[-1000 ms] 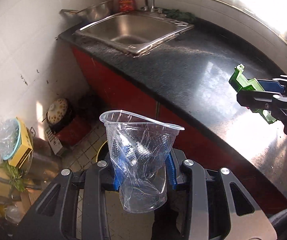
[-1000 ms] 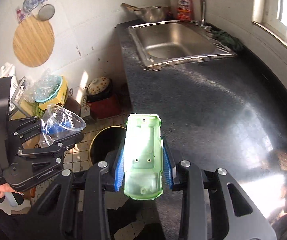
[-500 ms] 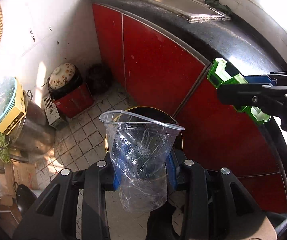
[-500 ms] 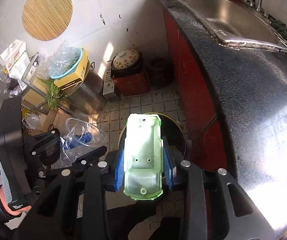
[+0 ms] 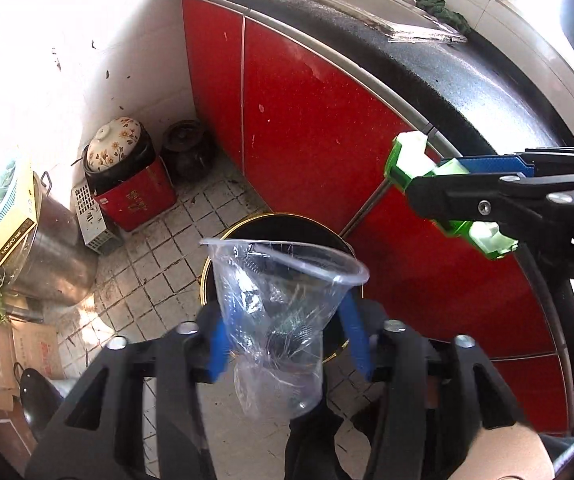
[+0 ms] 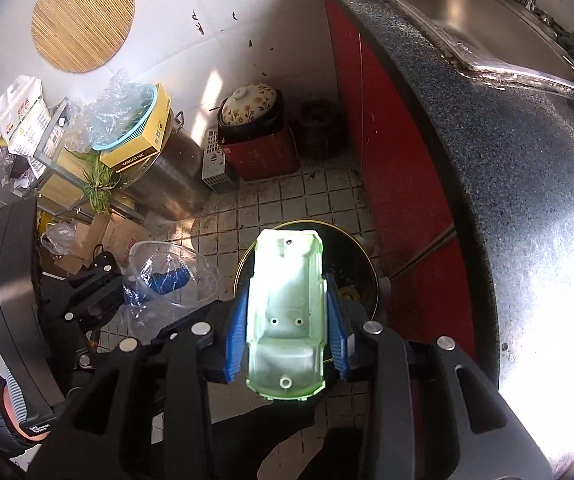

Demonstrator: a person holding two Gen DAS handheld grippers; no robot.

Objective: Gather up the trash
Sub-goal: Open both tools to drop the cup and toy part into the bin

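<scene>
My left gripper [image 5: 287,332] has opened around a crumpled clear plastic cup [image 5: 279,312]; its blue pads stand apart from the cup's sides. The cup hangs over a round black trash bin [image 5: 287,228] on the tiled floor. My right gripper [image 6: 287,320] is shut on a pale green plastic car shell [image 6: 287,312], held above the same bin [image 6: 351,256]. The green shell [image 5: 407,160] and right gripper also show at the right of the left wrist view. The cup [image 6: 171,276] and left gripper show at the left of the right wrist view.
Red cabinet doors [image 5: 307,128] and a black counter [image 6: 507,160] with a steel sink [image 6: 467,12] stand right of the bin. A floral-lidded pot on a red box [image 5: 127,180], a steel pot [image 6: 167,188], cardboard boxes and clutter line the left wall.
Both grippers swung from over the counter down to above the floor bin. The left jaws have widened, loosening their hold on the cup.
</scene>
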